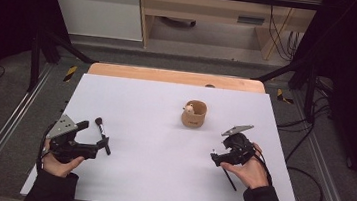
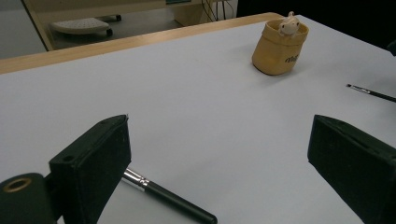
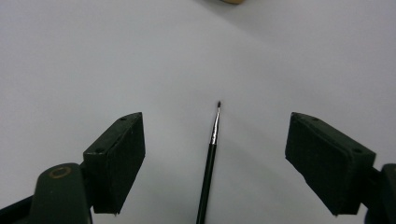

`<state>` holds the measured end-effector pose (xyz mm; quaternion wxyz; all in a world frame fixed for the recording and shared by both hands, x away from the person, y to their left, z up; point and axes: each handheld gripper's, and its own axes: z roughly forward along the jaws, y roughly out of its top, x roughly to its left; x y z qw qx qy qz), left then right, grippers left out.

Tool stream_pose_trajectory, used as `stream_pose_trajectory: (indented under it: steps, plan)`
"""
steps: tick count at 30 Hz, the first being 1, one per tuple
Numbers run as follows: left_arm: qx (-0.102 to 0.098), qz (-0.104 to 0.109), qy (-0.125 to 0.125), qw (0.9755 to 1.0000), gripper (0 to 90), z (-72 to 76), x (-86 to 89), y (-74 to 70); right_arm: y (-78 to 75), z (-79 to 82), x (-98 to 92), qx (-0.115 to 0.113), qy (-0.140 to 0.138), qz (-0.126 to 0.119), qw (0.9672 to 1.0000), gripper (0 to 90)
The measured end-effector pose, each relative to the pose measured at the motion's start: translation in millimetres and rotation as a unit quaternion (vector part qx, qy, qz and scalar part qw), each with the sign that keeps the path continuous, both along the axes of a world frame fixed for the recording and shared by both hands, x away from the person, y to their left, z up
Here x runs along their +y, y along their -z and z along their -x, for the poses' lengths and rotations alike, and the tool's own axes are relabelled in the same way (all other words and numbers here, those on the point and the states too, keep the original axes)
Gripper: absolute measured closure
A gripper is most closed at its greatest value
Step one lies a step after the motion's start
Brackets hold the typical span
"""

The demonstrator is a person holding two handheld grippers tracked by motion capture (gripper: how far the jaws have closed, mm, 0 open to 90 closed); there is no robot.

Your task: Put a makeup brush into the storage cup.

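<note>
The white desk (image 1: 158, 179) held a tan pouch (image 1: 194, 115). Both brushes lay ungrasped: thick brush (image 1: 102, 133) by the left gripper (image 1: 93, 139), thin brush (image 3: 208, 161) between the right gripper's (image 3: 215, 161) parted jaws; nothing looked started.

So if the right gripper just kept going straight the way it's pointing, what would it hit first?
The right gripper, jaws open, straddles the thin black fine-tipped brush lying on the white table. Going straight on, it would probably meet that brush or the tabletop first, though depth is unclear.
</note>
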<state>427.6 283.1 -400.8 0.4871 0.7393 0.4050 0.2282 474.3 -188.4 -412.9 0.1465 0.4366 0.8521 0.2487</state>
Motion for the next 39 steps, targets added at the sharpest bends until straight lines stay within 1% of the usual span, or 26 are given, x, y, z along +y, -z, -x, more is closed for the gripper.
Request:
stream_pose_trajectory:
  steps: [2,3,4,5,6,8,9,10,12,14,17,19,21,22,23,24,25,26,27,28,29,31,34,39]
  plan:
    - [0.0,-0.001,0.0,1.0,5.4,0.0,-0.1,0.1,1.8,-2.5,1.5,0.005,-0.002,0.01,0.9999,20.9]
    - [0.0,-0.001,0.0,1.0,5.4,0.0,-0.2,0.2,2.1,-2.9,2.5,0.009,0.001,0.01,0.9999,21.0]
    - [0.001,-0.001,0.0,1.0,5.4,0.0,-0.3,0.2,2.9,-4.4,3.0,0.01,-0.001,0.012,0.9999,21.1]
    - [0.0,-0.001,0.0,1.0,5.4,-0.1,-0.5,0.3,2.5,-4.6,4.2,0.018,0.003,0.01,0.9998,21.2]
    - [0.0,-0.001,0.0,1.0,5.4,-0.1,-0.6,0.4,3.0,-5.5,4.9,0.02,0.002,0.011,0.9997,21.4]
    - [0.0,-0.002,0.0,1.0,5.4,-0.1,-0.9,0.4,4.3,-7.4,6.0,0.025,0.0,0.019,0.9995,21.7]
    - [0.0,-0.002,0.001,1.0,5.4,-0.1,-0.9,0.4,4.9,-8.5,6.9,0.031,0.004,0.022,0.9993,21.9]
    - [0.0,-0.002,0.001,1.0,5.4,0.0,-1.0,0.4,6.0,-9.8,6.6,0.031,0.001,0.024,0.9992,21.9]
    - [-0.001,-0.002,0.0,1.0,5.4,0.2,-1.0,0.2,7.9,-12.4,6.7,0.043,0.007,0.029,0.9986,22.3]
    - [-0.001,-0.002,0.0,1.0,5.4,0.3,-0.9,0.1,10.8,-15.0,6.3,0.048,0.01,0.039,0.998,22.8]
    - [-0.001,-0.002,0.0,1.0,5.5,0.1,-0.5,0.1,13.8,-18.2,5.4,0.056,0.013,0.047,0.9972,23.8]
    - [-0.002,-0.002,-0.001,1.0,5.5,0.3,-0.3,0.1,15.3,-19.8,5.0,0.063,0.016,0.051,0.9966,25.3]
    - [-0.002,-0.002,-0.001,1.0,5.6,0.4,0.0,-0.2,17.0,-21.6,4.2,0.069,0.012,0.055,0.9961,27.4]
    - [-0.002,-0.001,-0.001,1.0,5.6,0.5,0.0,-0.3,17.3,-21.8,4.8,0.073,0.016,0.054,0.9957,28.2]
    - [-0.003,-0.001,-0.001,1.0,5.6,0.6,-0.1,-0.5,18.5,-22.6,4.2,0.074,0.009,0.057,0.9955,29.3]
    - [-0.003,0.0,0.0,1.0,5.6,0.8,-0.3,-0.6,19.6,-23.2,4.6,0.077,0.008,0.059,0.9952,30.5]
    - [-0.003,0.0,0.0,1.0,5.6,0.8,-0.3,-0.7,20.4,-23.5,5.7,0.087,0.011,0.058,0.9944,31.9]
    - [-0.003,-0.001,0.0,1.0,5.6,0.8,-0.4,-0.7,21.1,-23.9,6.0,0.091,0.011,0.06,0.994,32.9]
    - [-0.003,-0.001,0.0,1.0,5.6,0.8,-0.5,-0.7,23.4,-25.1,5.5,0.09,0.006,0.068,0.9936,34.7]
    - [-0.002,-0.001,0.0,1.0,5.6,0.7,-0.6,-0.7,23.0,-25.2,6.1,0.101,0.01,0.064,0.9928,35.7]
    - [-0.003,-0.001,0.001,1.0,5.6,0.8,-0.6,-0.7,24.9,-26.0,6.0,0.099,0.009,0.068,0.9928,37.1]
    - [-0.003,-0.001,0.001,1.0,5.6,0.9,-0.5,-0.9,26.0,-26.5,6.5,0.109,0.013,0.07,0.9914,39.9]
    - [-0.003,0.0,0.001,1.0,5.6,0.9,-0.3,-0.9,27.5,-27.4,6.7,0.115,0.009,0.074,0.9906,43.0]
    - [-0.002,-0.001,0.001,1.0,5.6,0.7,-0.5,-0.6,29.9,-27.6,7.9,0.125,0.015,0.078,0.989,49.1]
